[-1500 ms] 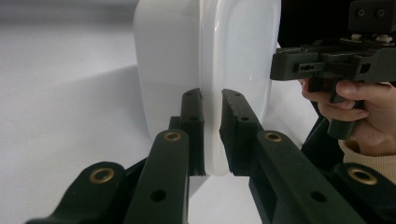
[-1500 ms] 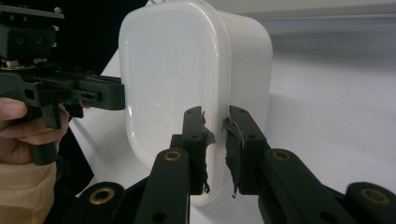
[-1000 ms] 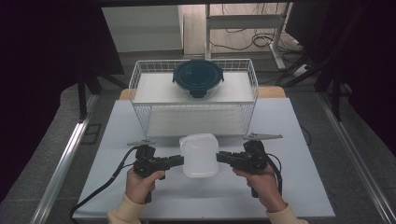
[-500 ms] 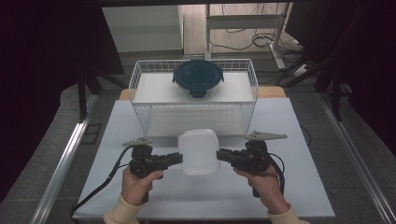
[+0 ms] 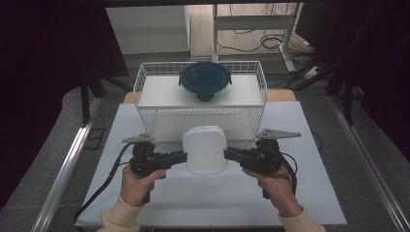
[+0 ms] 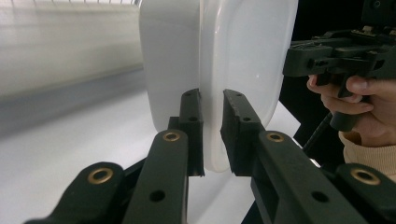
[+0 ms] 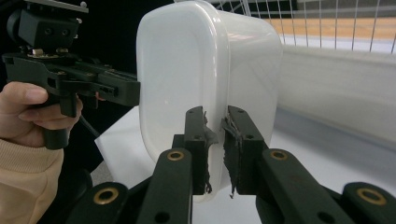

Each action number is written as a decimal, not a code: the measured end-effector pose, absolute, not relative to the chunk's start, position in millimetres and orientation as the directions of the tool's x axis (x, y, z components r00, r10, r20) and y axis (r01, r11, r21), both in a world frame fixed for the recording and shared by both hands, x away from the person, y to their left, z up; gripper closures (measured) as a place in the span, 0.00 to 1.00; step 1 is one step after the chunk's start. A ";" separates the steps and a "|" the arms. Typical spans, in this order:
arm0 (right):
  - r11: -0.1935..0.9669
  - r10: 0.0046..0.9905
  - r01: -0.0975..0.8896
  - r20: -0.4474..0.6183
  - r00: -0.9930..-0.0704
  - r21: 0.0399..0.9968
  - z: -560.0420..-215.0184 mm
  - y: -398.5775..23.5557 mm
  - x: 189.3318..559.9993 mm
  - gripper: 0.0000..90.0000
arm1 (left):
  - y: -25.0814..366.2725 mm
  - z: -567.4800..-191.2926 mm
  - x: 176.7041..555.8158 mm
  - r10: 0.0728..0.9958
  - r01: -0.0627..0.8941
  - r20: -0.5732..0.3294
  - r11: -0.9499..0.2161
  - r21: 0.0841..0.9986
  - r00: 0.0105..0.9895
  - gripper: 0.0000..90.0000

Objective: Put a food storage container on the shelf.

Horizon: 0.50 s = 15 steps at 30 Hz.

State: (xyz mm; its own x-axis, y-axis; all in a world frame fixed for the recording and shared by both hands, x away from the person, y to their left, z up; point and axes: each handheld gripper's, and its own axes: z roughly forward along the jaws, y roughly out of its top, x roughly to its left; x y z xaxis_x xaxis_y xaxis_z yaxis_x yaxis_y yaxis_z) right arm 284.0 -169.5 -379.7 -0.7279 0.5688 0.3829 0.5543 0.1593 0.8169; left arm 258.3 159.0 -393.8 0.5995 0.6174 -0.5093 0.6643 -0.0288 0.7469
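A white plastic container (image 5: 205, 149) with rounded corners hangs above the table, held from both sides. My left gripper (image 5: 183, 155) is shut on the rim at its left side. The left gripper view shows those jaws (image 6: 212, 100) pinching the thin rim of the container (image 6: 233, 56). On the opposite side my right gripper (image 5: 227, 153) is shut on the rim too, and in the right gripper view its worn pads (image 7: 215, 116) clamp the edge of the container (image 7: 187, 79). Each gripper view also has the other gripper (image 6: 299, 58) (image 7: 126, 88) in a hand beyond the container.
Behind the container a white wire basket (image 5: 145, 87) stands at the back of the white table (image 5: 193, 203). A dark round lidded container (image 5: 205, 81) lies inside the basket. Metal rails run along both sides of the table.
Both grippers have risen together with the white container, which now sits higher above the table and closer to the basket's front wall in the high view.
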 end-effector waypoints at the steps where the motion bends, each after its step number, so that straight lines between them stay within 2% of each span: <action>1: 0.159 0.568 0.550 0.380 -0.731 0.820 -375.9 -168.7 284.9 0.89 | 160.1 -389.9 259.3 0.617 0.661 -0.507 -0.028 0.750 0.602 0.88; 15: 0.155 0.553 0.514 0.357 -0.753 0.844 -322.7 -156.9 301.1 0.89 | 171.5 -341.5 273.3 0.621 0.624 -0.481 -0.018 0.781 0.619 0.88</action>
State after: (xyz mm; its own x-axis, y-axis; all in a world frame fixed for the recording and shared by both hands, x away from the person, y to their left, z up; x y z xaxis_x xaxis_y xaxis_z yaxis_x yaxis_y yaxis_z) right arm 301.1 -156.9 -322.7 -0.7528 0.5532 0.3568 0.5139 0.1551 0.8437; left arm 273.3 171.5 -341.5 0.6194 0.6206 -0.4809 0.6244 -0.0181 0.7809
